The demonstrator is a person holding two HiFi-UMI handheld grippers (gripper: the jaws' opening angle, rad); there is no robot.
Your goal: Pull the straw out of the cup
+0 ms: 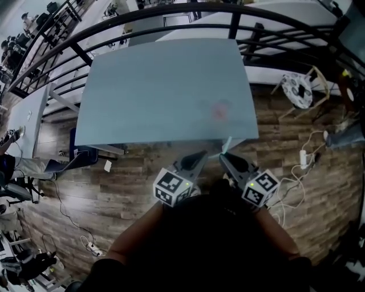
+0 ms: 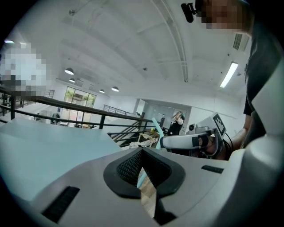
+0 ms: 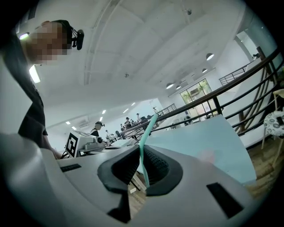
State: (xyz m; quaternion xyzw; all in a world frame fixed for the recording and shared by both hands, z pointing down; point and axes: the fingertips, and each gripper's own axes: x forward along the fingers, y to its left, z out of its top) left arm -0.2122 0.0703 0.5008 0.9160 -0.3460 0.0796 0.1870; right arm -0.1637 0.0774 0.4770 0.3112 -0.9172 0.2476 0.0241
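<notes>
A thin teal straw (image 3: 146, 133) stands up between the jaws of my right gripper (image 3: 141, 151), which is shut on it. In the head view the straw (image 1: 227, 142) pokes up from the right gripper (image 1: 223, 157) just over the front edge of the pale blue table (image 1: 165, 85). My left gripper (image 1: 201, 155) hangs beside it, jaws together and nothing clearly in them. The left gripper view shows the right gripper (image 2: 177, 142) holding the straw (image 2: 155, 127) in the air. No cup shows clearly. There is only a faint pinkish smudge (image 1: 219, 110) on the table.
A dark curved railing (image 1: 171, 17) runs behind the table. The floor (image 1: 142, 171) below is wood, with cables and a power strip (image 1: 303, 158) to the right and a chair (image 1: 299, 88) beyond. Desks (image 1: 25, 122) stand at the left.
</notes>
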